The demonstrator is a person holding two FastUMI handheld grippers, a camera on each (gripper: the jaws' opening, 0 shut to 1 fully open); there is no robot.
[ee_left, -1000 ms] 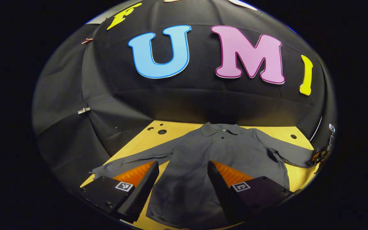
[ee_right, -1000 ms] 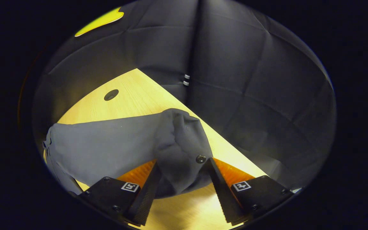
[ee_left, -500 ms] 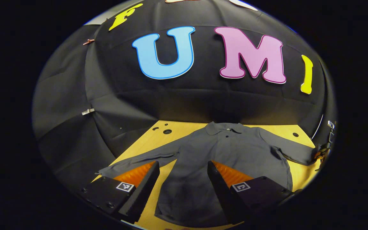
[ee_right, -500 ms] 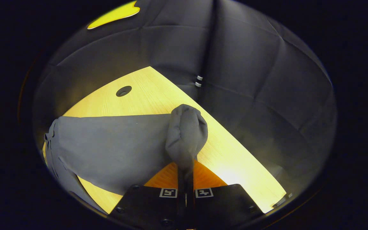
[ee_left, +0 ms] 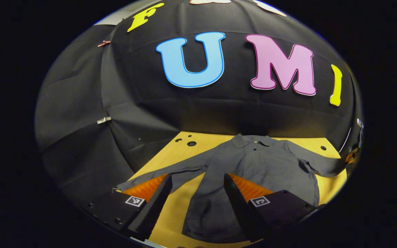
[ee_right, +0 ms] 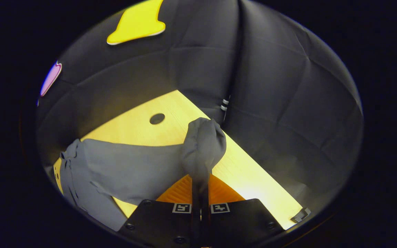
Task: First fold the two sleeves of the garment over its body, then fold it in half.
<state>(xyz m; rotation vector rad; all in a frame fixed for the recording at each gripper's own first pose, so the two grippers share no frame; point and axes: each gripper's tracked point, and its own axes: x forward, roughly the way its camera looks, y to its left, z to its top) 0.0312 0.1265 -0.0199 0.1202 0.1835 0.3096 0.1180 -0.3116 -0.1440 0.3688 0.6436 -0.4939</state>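
Note:
A grey long-sleeved shirt (ee_left: 253, 165) lies flat on the wooden table (ee_left: 181, 206), collar toward the back wall, both sleeves spread out. In the left gripper view my left gripper (ee_left: 197, 193) hangs open above the shirt's lower left part and the left sleeve (ee_left: 171, 170), holding nothing. At that view's right edge the right sleeve (ee_left: 322, 165) runs up to the other gripper (ee_left: 352, 156). In the right gripper view my right gripper (ee_right: 200, 187) is shut on the bunched sleeve cuff (ee_right: 203, 144), lifted off the table (ee_right: 253, 172).
Black cloth walls close in the table at the back and both sides. The tabletop has round holes at the back left (ee_left: 191, 143) and back right (ee_left: 323, 148), one also seen as a hole (ee_right: 157, 118) beyond the cuff. The table's right edge (ee_right: 271, 193) runs close beside my right gripper.
My right gripper closed on the sleeve cuff and has raised it slightly. The left gripper drifted left, staying open over the shirt.

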